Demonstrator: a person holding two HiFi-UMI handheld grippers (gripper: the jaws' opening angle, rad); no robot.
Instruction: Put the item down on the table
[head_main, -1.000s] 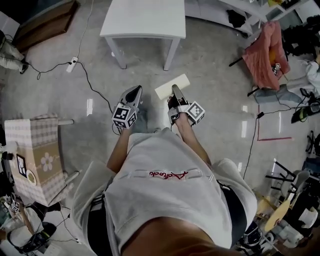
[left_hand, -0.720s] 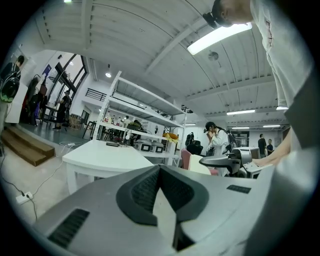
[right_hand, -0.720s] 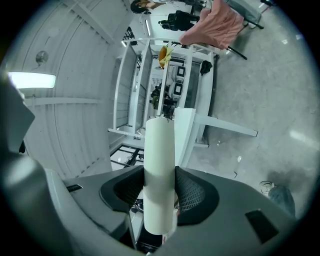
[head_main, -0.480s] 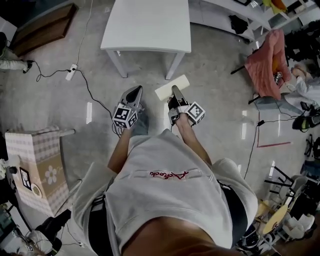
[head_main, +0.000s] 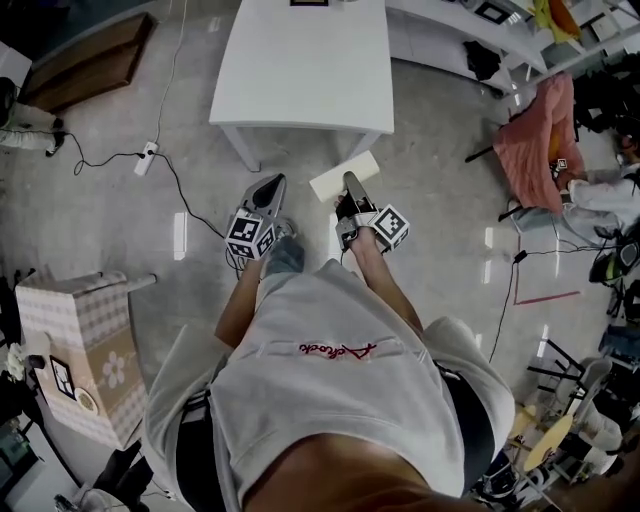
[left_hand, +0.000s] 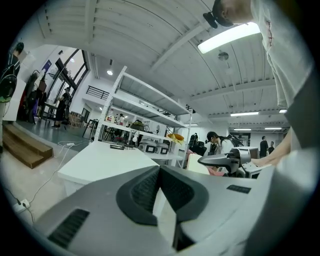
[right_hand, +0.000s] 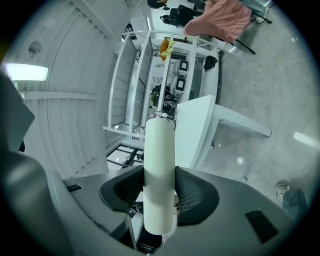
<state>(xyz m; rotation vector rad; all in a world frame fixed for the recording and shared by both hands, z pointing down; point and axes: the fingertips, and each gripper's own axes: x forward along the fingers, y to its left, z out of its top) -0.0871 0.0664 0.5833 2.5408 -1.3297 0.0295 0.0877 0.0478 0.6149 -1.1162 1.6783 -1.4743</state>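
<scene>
A flat cream-white item (head_main: 344, 174) sticks out forward from my right gripper (head_main: 351, 186), which is shut on it at chest height above the floor. In the right gripper view the item (right_hand: 159, 165) is seen edge-on, upright, with both ribbed pads pressed against its sides at the right gripper (right_hand: 159, 192). My left gripper (head_main: 270, 186) is level with it on the left, shut with nothing in it; its pads meet at the tip of the left gripper (left_hand: 159, 172). The white table (head_main: 300, 60) stands just ahead of both grippers, also seen as the table (left_hand: 100, 159) and the table (right_hand: 192, 130).
A pink cloth (head_main: 530, 130) hangs over a chair at the right. A checked box (head_main: 85, 345) stands at the left. A cable and power strip (head_main: 146, 158) lie on the floor left of the table. White shelving (head_main: 480, 15) runs behind the table. A wooden step (head_main: 85, 60) lies far left.
The table has drawn nearer in the head view as the person steps forward. Both grippers keep their places before the body, and the item stays clamped in the right one.
</scene>
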